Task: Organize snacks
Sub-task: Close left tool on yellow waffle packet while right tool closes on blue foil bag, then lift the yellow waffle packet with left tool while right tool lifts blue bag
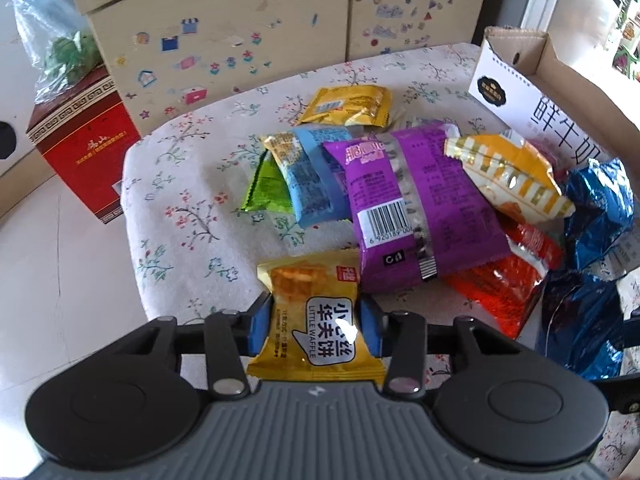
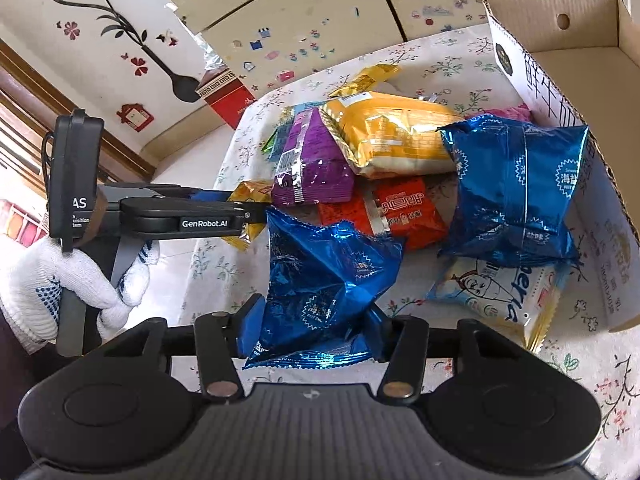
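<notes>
My left gripper (image 1: 316, 328) is shut on a yellow Little Waffle packet (image 1: 316, 320) at the near edge of the snack pile. It also shows from the side in the right wrist view (image 2: 256, 212). My right gripper (image 2: 316, 332) is shut on a crumpled blue foil bag (image 2: 324, 280). The pile on the flowered tablecloth (image 1: 180, 184) holds a purple bag (image 1: 416, 204), a red bag (image 1: 504, 280), a second blue foil bag (image 2: 516, 188), a large yellow bag (image 2: 396, 136), a light blue packet (image 1: 308, 168), a green packet (image 1: 264, 188) and a white-and-blue packet (image 2: 504, 288).
An open cardboard box (image 2: 580, 64) stands at the table's right side; it shows in the left wrist view (image 1: 532, 76) too. A red box (image 1: 80, 136) sits on the floor left of the table. A stickered cabinet (image 1: 240, 20) stands behind.
</notes>
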Available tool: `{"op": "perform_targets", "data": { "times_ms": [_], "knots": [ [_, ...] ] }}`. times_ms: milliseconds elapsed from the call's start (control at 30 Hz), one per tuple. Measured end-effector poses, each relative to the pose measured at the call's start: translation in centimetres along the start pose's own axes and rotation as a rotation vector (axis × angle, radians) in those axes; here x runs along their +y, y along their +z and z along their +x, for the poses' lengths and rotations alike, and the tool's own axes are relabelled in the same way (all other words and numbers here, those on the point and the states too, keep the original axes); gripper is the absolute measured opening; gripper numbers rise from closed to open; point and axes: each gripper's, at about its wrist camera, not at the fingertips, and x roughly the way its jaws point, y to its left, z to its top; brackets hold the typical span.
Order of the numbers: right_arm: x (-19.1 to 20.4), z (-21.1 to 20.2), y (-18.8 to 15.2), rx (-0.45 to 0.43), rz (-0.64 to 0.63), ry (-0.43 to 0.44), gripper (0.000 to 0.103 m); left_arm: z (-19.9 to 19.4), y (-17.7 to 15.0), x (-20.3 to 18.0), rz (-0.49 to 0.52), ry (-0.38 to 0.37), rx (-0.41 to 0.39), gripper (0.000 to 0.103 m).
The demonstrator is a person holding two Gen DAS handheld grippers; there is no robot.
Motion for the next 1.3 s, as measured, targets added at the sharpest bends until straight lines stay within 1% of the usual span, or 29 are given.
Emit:
{"op": "perform_targets", "data": {
  "times_ms": [233,367,433,467,633,767,867,933,1000,1067,1133,1167,1200,1267,1300],
  "knots": [
    [0.7,-0.6,0.2,-0.010,-0.036,0.037,0.057,-1.9,0.1,0.2,-0.023,0.004,-0.030,0.044],
    [1.4,-1.0,0.5,-0.030,-0.059,0.054,0.057,-3.1,0.3,0.0,-0.003,0.028,-0.065,0.043],
    [1.6,-1.2,0.6,-0.039,-0.069,0.055,0.057,-3.7,0.5,0.0,-0.010,0.024,-0.082,0.041],
    [1.7,-1.3,0.7,-0.046,-0.076,0.053,0.057,-4.0,0.5,0.0,-0.013,0.022,-0.090,0.036],
    [2.0,-1.8,1.2,-0.074,-0.108,0.037,0.057,-5.5,1.1,-0.4,-0.037,-0.009,-0.140,0.036],
    [1.8,-1.7,1.4,-0.071,-0.096,0.022,0.057,-5.0,1.2,-1.1,-0.016,-0.004,-0.121,0.036],
    [1.6,-1.9,1.4,-0.071,-0.092,0.017,0.057,-4.4,1.0,-0.2,-0.036,0.023,-0.098,0.037],
    [1.6,-2.0,1.3,-0.070,-0.085,0.013,0.057,-3.7,0.7,0.7,-0.062,0.019,-0.070,0.042],
    [1.6,-1.9,1.4,-0.066,-0.079,0.008,0.057,-2.9,0.3,0.8,-0.050,0.002,-0.038,0.051],
    [1.7,-2.0,1.5,-0.068,-0.078,0.006,0.057,-2.1,-0.3,0.0,0.011,-0.013,0.004,0.055],
    [1.7,-2.1,1.5,-0.072,-0.076,0.005,0.057,-1.7,-0.8,-1.0,0.071,-0.012,0.025,0.059],
    [1.7,-2.1,1.6,-0.073,-0.074,0.004,0.057,-1.4,-1.0,-1.4,0.093,-0.011,0.030,0.064],
    [1.6,-2.1,1.6,-0.075,-0.071,0.003,0.057,-1.2,-1.1,-1.7,0.104,-0.008,0.032,0.067],
    [1.6,-2.1,1.6,-0.075,-0.066,-0.002,0.057,-0.5,-1.4,-2.0,0.124,0.018,0.037,0.065],
    [1.5,-2.1,1.7,-0.075,-0.064,-0.006,0.057,-0.2,-1.6,-2.0,0.133,0.036,0.039,0.052]
  ]
}}
